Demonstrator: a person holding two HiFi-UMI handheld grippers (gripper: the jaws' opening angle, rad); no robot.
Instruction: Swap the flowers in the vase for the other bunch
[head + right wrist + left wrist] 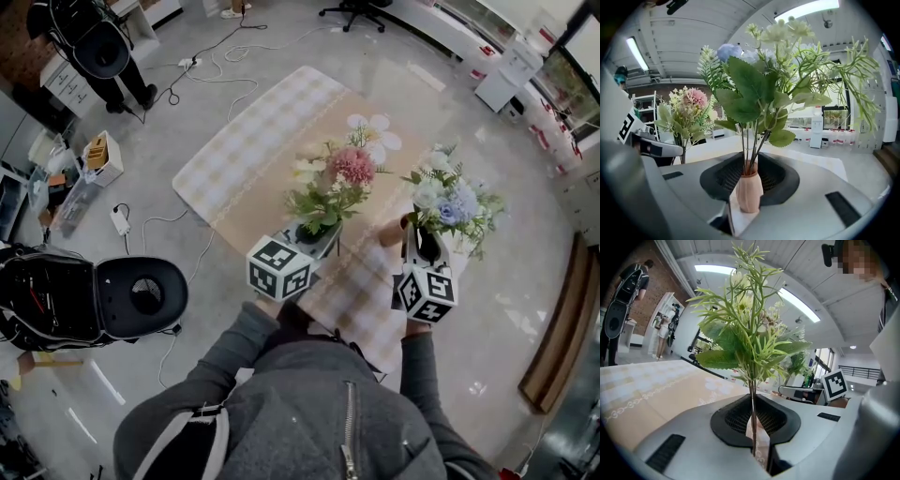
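Note:
My left gripper [314, 240] is shut on the thin stems of a bunch with a pink bloom and green leaves [339, 180], held upright over the table. In the left gripper view the stems [752, 418] run down into the closed jaws. My right gripper [424, 246] holds a small peach ribbed vase [749, 190] between its jaws. The vase carries a blue and white bunch [764, 84], which stands to the right of the pink one [452, 202]. The right gripper view shows the pink bunch [686, 112] at the left. The two grippers are side by side, apart.
The table [272, 202] has a checked cloth [244, 141] with a white flower motif [375, 131]. On the floor at the left lie black cases [141, 295], cables and a small box [101, 157]. A person with a backpack [94, 47] stands at the far left.

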